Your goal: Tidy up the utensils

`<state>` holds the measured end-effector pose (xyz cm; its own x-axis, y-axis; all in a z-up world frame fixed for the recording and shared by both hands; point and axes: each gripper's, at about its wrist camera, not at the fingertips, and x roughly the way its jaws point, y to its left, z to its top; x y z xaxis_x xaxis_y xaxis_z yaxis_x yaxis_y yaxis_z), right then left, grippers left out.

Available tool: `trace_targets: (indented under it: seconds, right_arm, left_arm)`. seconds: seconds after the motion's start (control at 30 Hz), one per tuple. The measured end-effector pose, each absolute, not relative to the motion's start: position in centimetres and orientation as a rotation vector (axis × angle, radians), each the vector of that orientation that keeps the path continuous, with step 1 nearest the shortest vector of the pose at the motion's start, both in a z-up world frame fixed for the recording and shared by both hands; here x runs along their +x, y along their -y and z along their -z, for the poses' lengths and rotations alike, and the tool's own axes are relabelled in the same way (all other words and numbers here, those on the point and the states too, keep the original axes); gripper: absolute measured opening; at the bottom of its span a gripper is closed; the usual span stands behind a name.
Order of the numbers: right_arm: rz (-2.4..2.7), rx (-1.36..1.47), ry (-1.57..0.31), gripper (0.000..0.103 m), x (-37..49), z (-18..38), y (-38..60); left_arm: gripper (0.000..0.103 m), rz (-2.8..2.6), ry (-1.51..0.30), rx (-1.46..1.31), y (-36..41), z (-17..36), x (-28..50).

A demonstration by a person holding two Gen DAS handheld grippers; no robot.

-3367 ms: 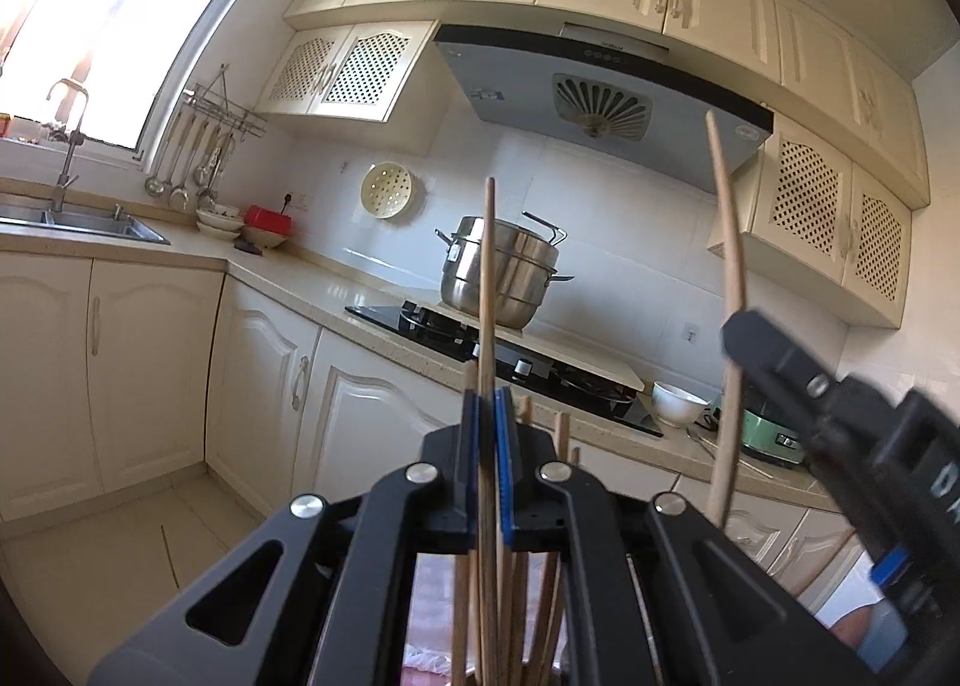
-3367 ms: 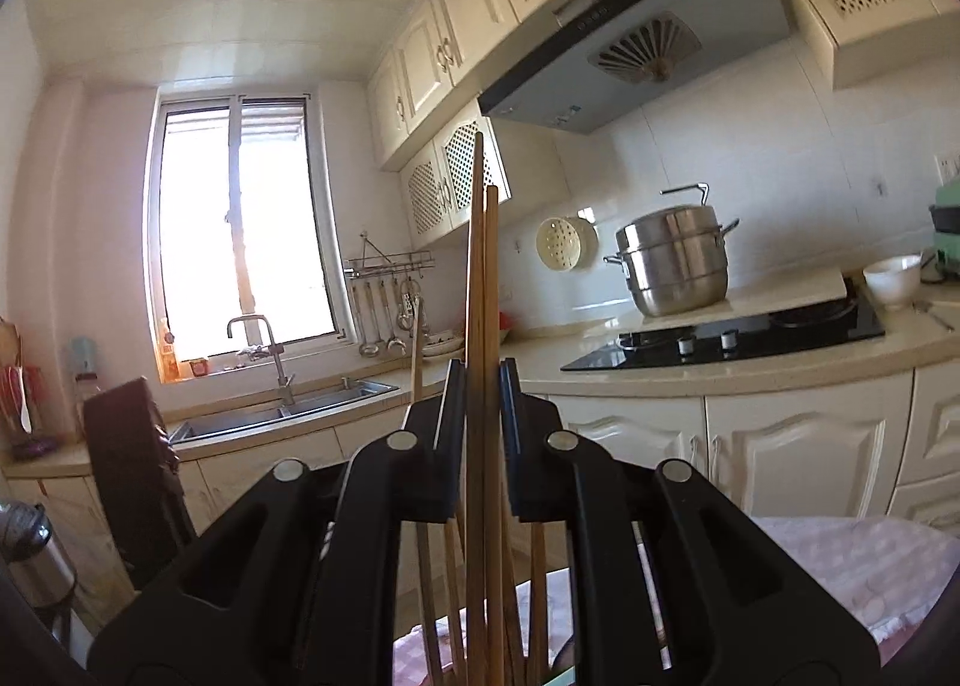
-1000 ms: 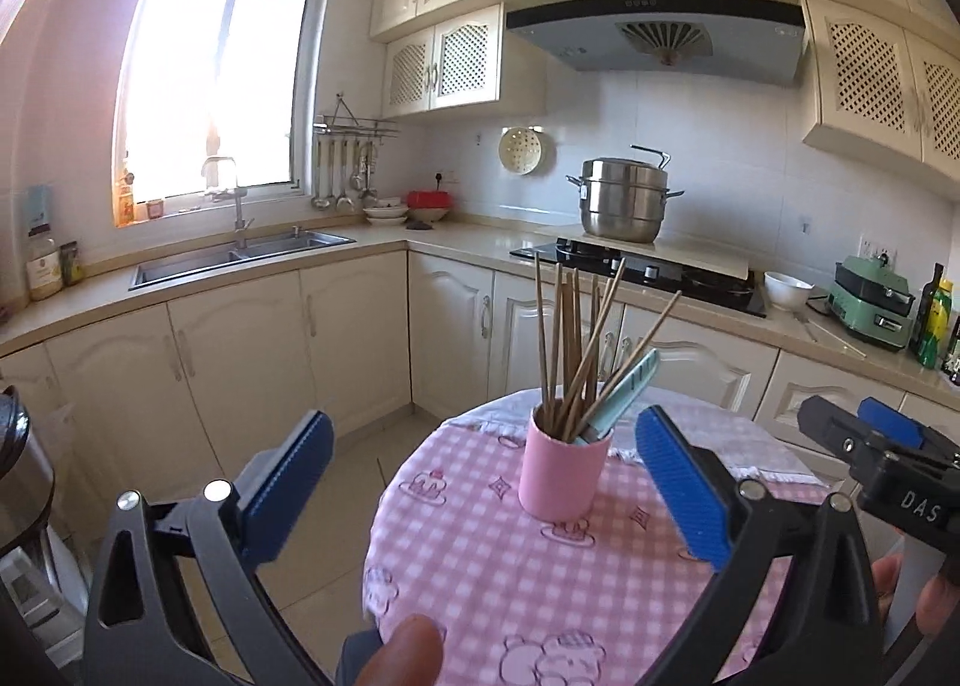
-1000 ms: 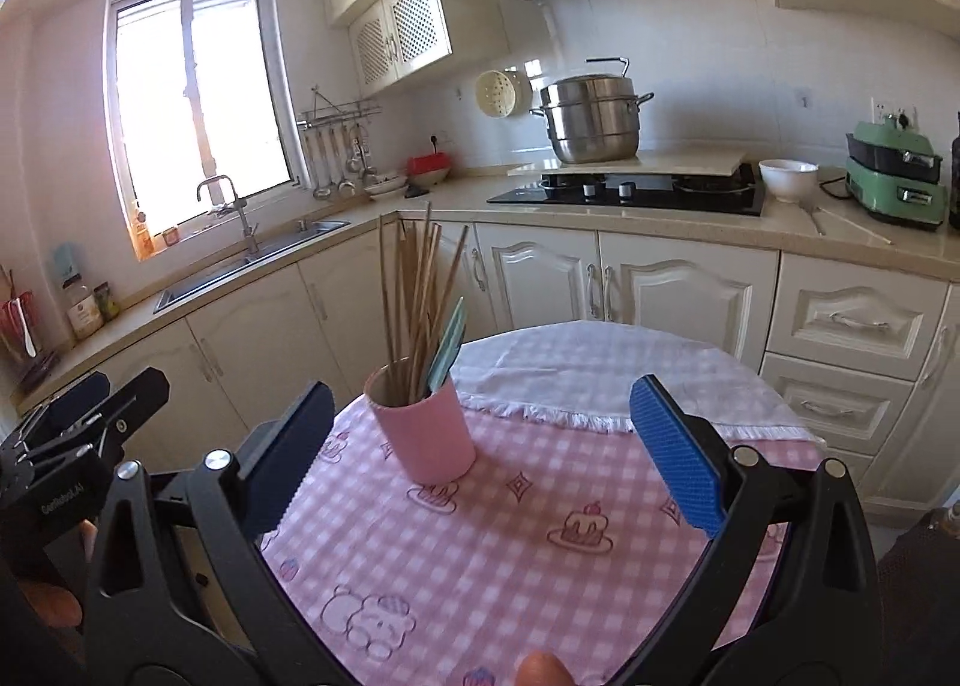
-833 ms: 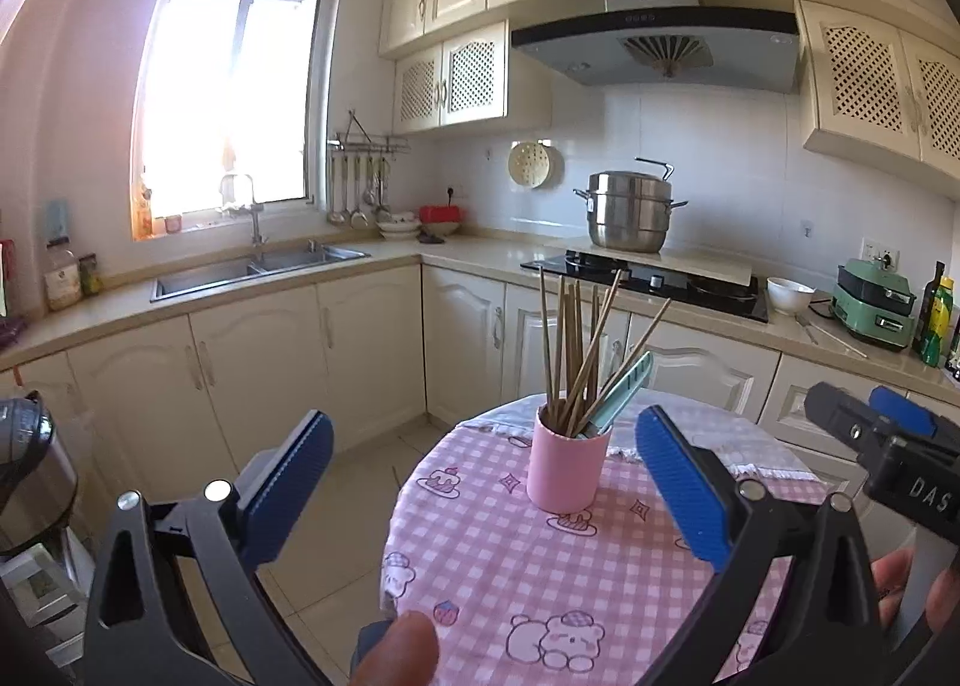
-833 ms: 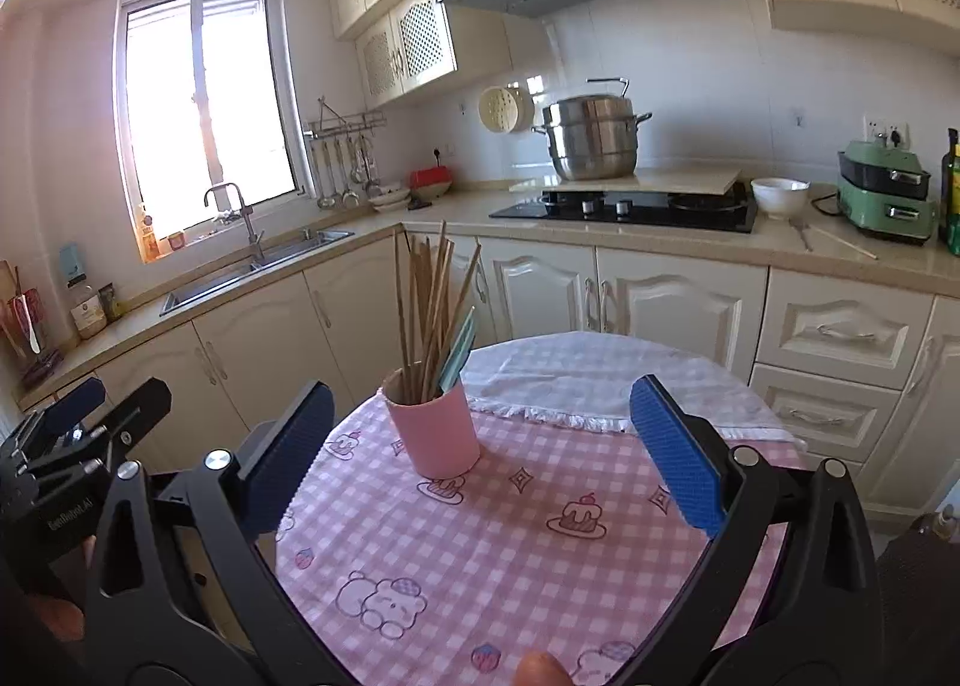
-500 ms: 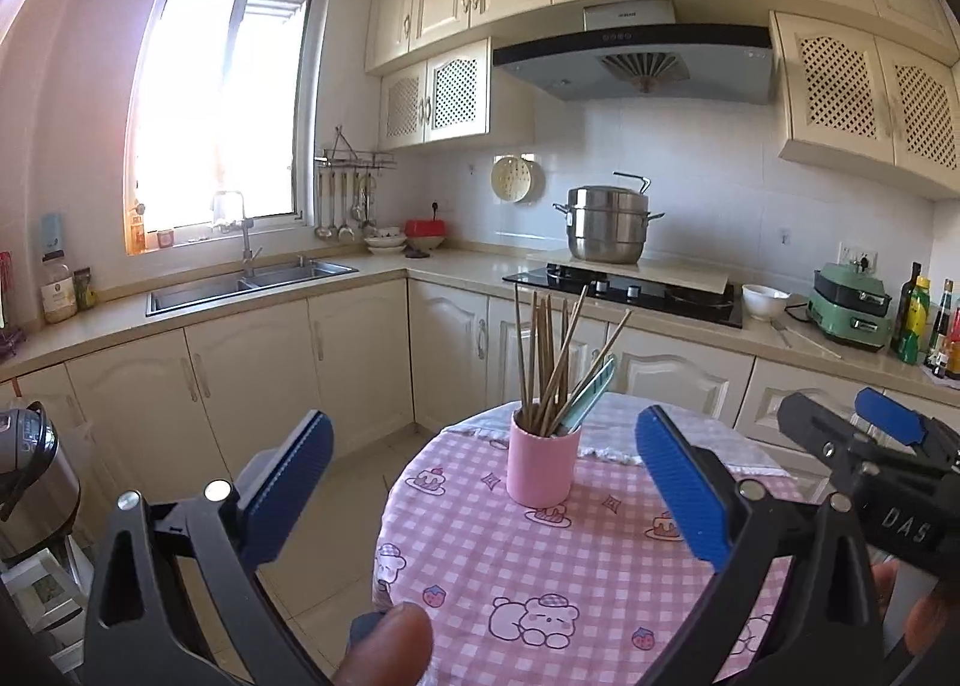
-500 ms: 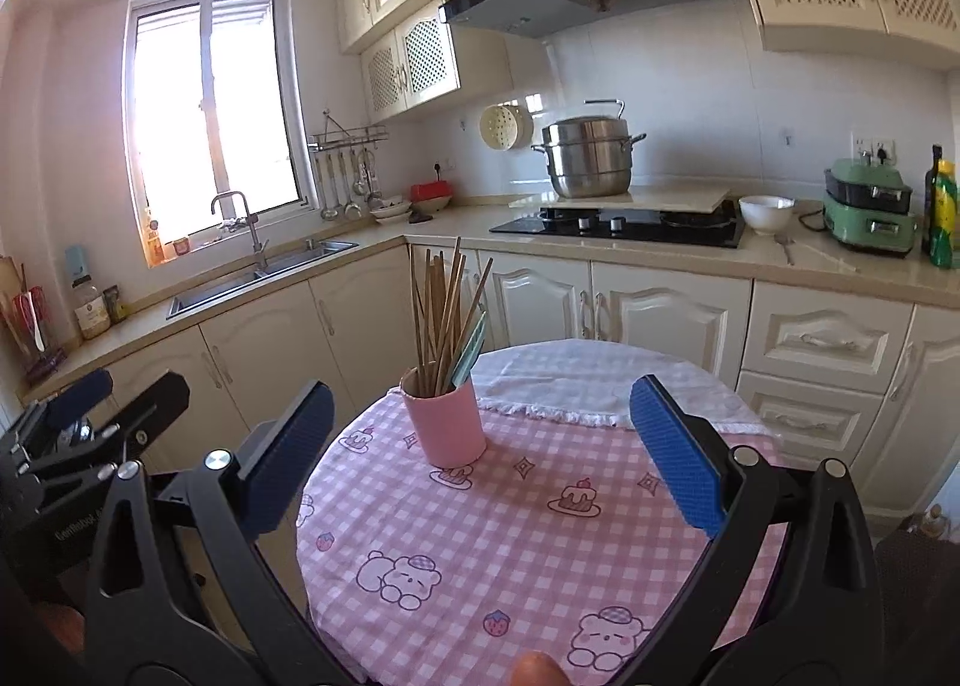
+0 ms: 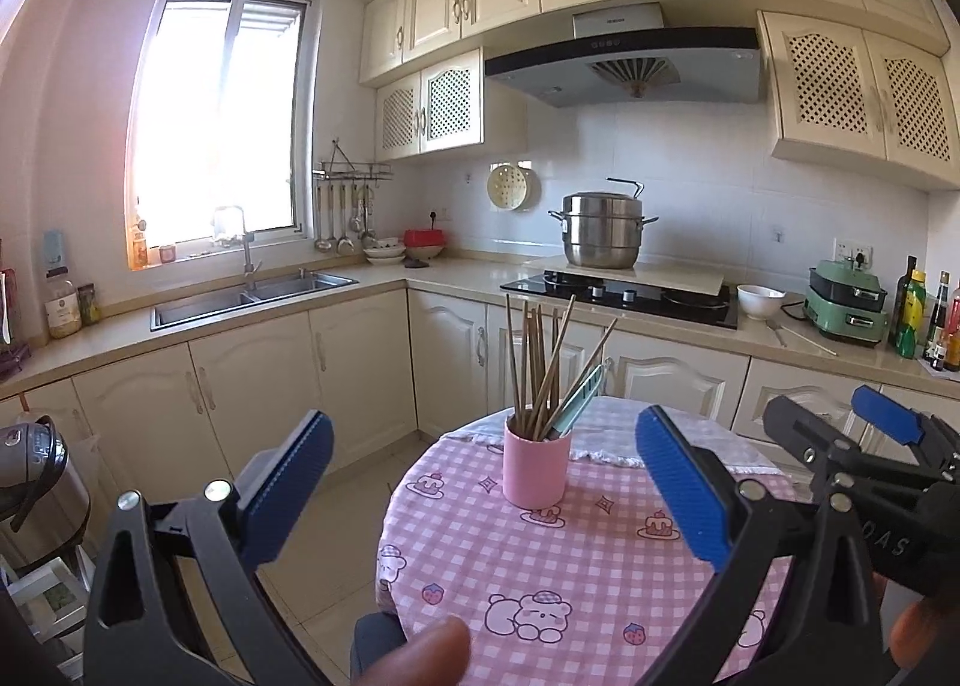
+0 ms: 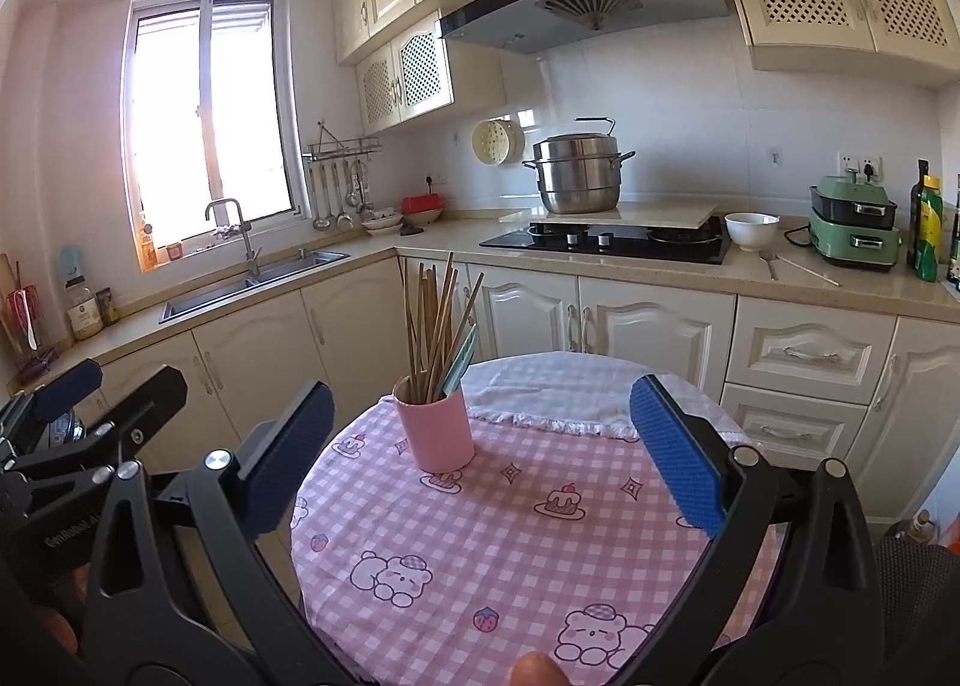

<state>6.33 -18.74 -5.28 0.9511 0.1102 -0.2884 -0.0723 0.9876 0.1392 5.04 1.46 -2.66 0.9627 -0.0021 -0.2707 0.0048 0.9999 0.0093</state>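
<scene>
A pink cup (image 9: 536,470) (image 10: 437,429) stands upright on the round table (image 9: 576,584) (image 10: 510,554), which wears a pink checked cloth. Several wooden chopsticks (image 9: 543,368) (image 10: 433,320) and a pale green flat utensil (image 9: 579,401) (image 10: 460,360) stick up out of the cup. My left gripper (image 9: 483,482) is open and empty, held back from the cup. My right gripper (image 10: 480,452) is also open and empty, back from the cup. Each gripper shows at the edge of the other's view: the right gripper (image 9: 870,446) and the left gripper (image 10: 78,410).
A white cloth (image 10: 558,386) lies across the table's far side. Cream cabinets, a sink (image 9: 252,296), a hob with a steel steamer pot (image 9: 603,230) and a green appliance (image 9: 846,302) line the back walls. A kettle (image 9: 30,482) stands low at the left.
Both grippers let go of their chopsticks, which now stand in the cup, and opened wide. Over the last second both have drawn back and upward from the cup.
</scene>
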Motion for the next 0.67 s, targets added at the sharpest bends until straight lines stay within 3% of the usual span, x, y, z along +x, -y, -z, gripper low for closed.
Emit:
trace_targets:
  seconds: [0.67]
  right_arm:
    - [-0.1,0.128,-0.315,0.097,6.4,5.5,18.6]
  left_arm:
    - [0.099,-0.049,-0.301,-0.026,-2.5,2.9,5.6]
